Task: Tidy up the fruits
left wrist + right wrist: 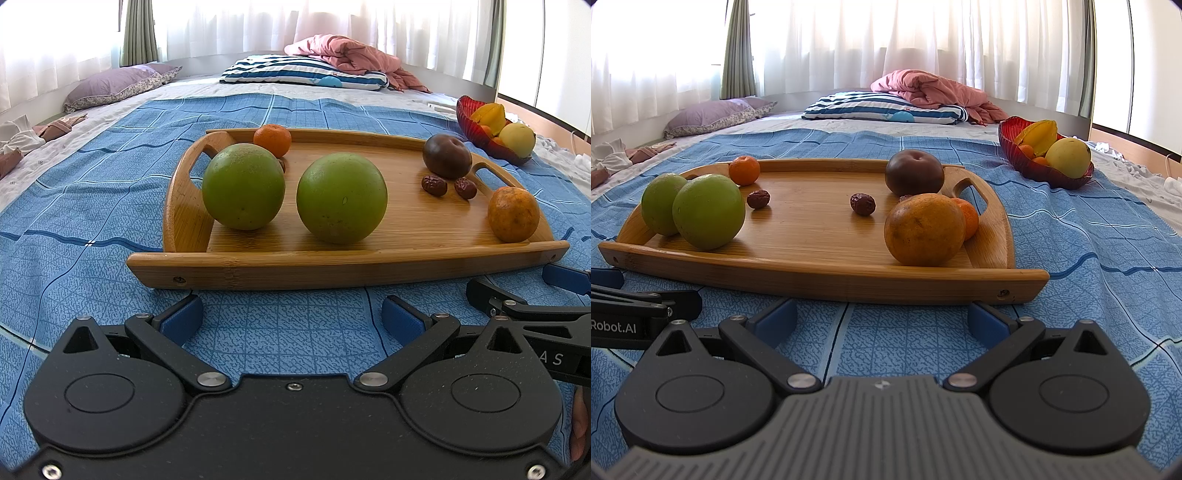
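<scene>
A wooden tray lies on the blue bedspread. On it are two green fruits, a large orange, a small tangerine, a dark brown fruit and red dates. A red glass bowl holds a starfruit and a yellow fruit at the far right. My left gripper is open and empty before the tray's near rim. My right gripper is open and empty there too.
The bed carries a purple pillow, a striped pillow and a pink quilt at the far end. Clothes lie at the left edge. White curtains hang behind.
</scene>
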A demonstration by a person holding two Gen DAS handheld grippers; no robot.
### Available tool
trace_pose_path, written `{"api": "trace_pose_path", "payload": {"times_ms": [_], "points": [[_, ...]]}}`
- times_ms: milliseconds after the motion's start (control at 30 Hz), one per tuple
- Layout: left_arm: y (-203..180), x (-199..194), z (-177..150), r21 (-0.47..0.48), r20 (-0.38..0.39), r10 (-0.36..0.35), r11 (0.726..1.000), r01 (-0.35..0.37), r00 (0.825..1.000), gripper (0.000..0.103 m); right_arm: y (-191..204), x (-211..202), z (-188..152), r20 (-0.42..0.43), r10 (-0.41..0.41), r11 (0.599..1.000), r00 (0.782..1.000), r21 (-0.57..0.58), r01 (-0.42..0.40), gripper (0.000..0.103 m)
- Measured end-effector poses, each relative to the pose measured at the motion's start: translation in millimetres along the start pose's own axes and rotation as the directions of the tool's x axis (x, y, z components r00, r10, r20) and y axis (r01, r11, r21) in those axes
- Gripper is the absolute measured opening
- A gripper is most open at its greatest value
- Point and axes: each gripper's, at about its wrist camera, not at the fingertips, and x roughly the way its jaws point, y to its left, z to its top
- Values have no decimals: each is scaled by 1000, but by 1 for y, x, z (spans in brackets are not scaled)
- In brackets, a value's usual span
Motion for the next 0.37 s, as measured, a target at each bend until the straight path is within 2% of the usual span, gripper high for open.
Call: {"api": "trace_pose_path", "payload": {"times_ms": [367], "points": [[0, -1, -1, 0, 4, 1, 1000, -1, 1000, 103, 0, 0, 0, 0, 1, 1000, 1000, 1, -1, 103]]}}
